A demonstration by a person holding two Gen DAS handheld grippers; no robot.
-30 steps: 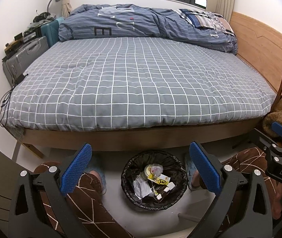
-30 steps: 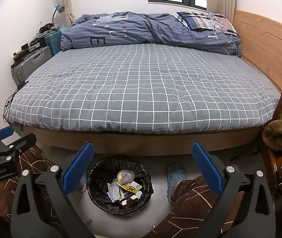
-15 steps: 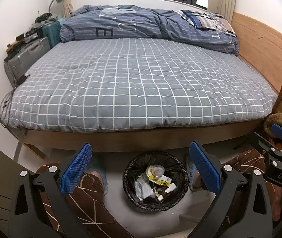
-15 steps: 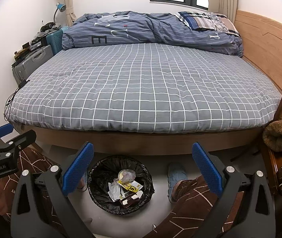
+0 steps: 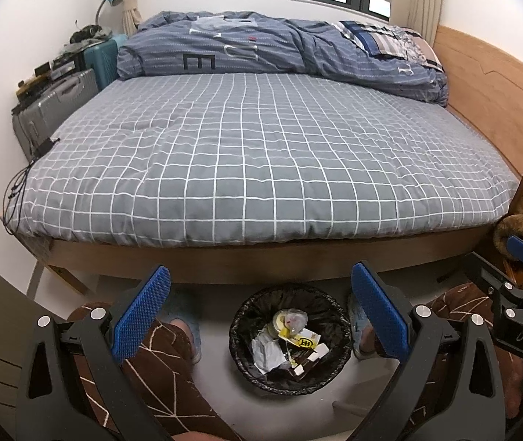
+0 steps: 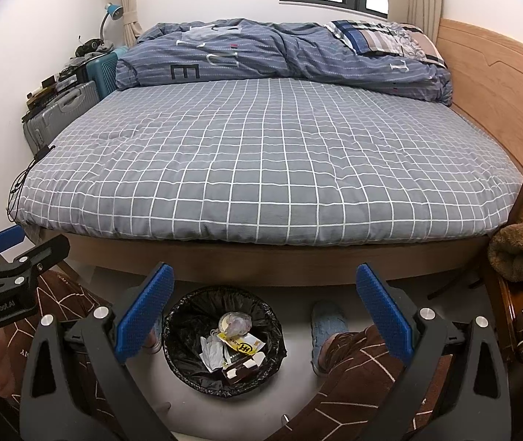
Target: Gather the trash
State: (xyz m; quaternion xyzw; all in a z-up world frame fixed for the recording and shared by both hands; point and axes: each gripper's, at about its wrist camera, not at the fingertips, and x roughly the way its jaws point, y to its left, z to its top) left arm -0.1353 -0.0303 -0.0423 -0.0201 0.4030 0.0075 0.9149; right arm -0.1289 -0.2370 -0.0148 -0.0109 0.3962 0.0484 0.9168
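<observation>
Left wrist view: both the left gripper (image 5: 259, 318) and right gripper (image 6: 265, 316) hang spread and empty above the black-lined trash bin (image 5: 291, 341), so scan the checked bedspread (image 5: 261, 169) for leftover litter before lowering either.

Your left gripper (image 5: 259, 310) is held level with its jaws spread wide, nothing between the blue pads (image 5: 140, 316). Your right gripper (image 6: 261, 308) matches it, jaws wide and empty. The two sit side by side, each visible at the edge of the other's view. Below them are your knees in brown patterned trousers (image 6: 357, 371) and slippered feet (image 6: 325, 319).
</observation>
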